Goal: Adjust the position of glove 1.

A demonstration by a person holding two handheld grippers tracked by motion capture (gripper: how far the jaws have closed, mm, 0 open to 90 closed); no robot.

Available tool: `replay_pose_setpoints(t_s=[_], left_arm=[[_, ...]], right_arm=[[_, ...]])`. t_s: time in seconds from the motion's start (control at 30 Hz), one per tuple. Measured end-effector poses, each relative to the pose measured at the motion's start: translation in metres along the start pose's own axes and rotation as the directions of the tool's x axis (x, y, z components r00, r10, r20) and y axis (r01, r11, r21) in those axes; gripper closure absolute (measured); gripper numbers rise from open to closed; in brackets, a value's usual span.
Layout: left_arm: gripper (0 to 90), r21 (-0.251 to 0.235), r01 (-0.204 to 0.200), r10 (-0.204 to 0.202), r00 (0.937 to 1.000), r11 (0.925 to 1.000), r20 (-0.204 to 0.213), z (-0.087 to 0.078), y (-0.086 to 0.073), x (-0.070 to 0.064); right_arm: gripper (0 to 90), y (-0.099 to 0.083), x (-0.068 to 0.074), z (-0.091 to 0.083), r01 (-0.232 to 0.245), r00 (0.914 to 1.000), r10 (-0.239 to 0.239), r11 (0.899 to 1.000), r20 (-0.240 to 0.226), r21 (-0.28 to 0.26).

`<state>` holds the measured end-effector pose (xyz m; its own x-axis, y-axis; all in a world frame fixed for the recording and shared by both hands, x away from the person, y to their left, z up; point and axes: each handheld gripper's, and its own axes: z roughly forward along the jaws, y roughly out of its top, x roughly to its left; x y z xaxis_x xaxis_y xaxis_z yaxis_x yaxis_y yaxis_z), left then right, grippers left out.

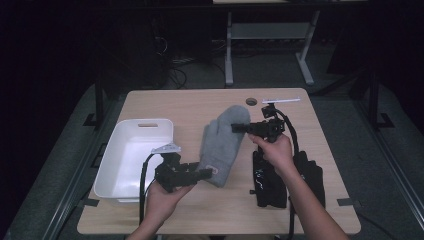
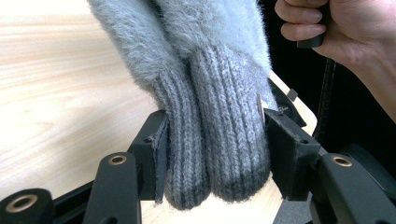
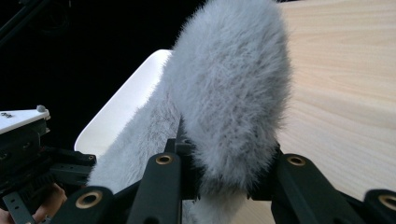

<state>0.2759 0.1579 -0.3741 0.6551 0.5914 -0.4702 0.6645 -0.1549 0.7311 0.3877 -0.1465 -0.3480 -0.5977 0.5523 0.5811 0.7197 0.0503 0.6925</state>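
So the main thing here is a grey mitten (image 1: 223, 144), fuzzy and almost furry over the hand part, with a ribbed knit cuff that's a bit darker and has a small pale tag near the hem. It's stretched out between the two grippers over the middle of the table (image 1: 190, 102), which is pale wood with a fine straight grain and a round cable hole up at 12 o'clock. The left gripper (image 1: 204, 173) has its jaws clamped on the cuff end, at about 6 o'clock of the mitten; in the left gripper view (image 2: 212, 154) you can see the ribbed cuff doubled up in two rolls and squeezed between the black pads, jaws roughly half open around it. The right gripper (image 1: 235, 128) pinches the rounded fluffy tip, around 1 o'clock of the mitten, and in the right gripper view (image 3: 224, 172) the fuzz bulges out between the jaws, which are closed in snug on it. The mitten slants from lower left to upper right, and I can't tell if its middle is touching the wood. At 9 o'clock of the mitten sits a white bin (image 1: 112, 165), smooth plastic, rectangular with rounded corners and a handle slot in the far wall, and nothing in it. At 4 o'clock, under the right forearm, lie dark gloves (image 1: 267, 187), black and kind of shiny.
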Motion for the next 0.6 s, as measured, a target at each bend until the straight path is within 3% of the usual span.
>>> replay_pose_setpoints(t_s=[0.37, 0.6], left_arm=[[45.3, -0.036, -0.006, 0.005, 0.9999, 0.9993, -0.016, -0.025, 0.005, 0.002], [45.3, -0.052, -0.001, 0.0, 0.9998, 0.9987, -0.02, -0.038, 0.008, 0.005]], right_arm=[[70.9, 0.021, 0.027, 0.011, 0.074, 0.9972, -0.074, 0.997, -0.005, 0.005], [70.9, 0.029, 0.036, 0.018, 0.092, 0.9957, -0.091, 0.996, -0.016, 0.011]])
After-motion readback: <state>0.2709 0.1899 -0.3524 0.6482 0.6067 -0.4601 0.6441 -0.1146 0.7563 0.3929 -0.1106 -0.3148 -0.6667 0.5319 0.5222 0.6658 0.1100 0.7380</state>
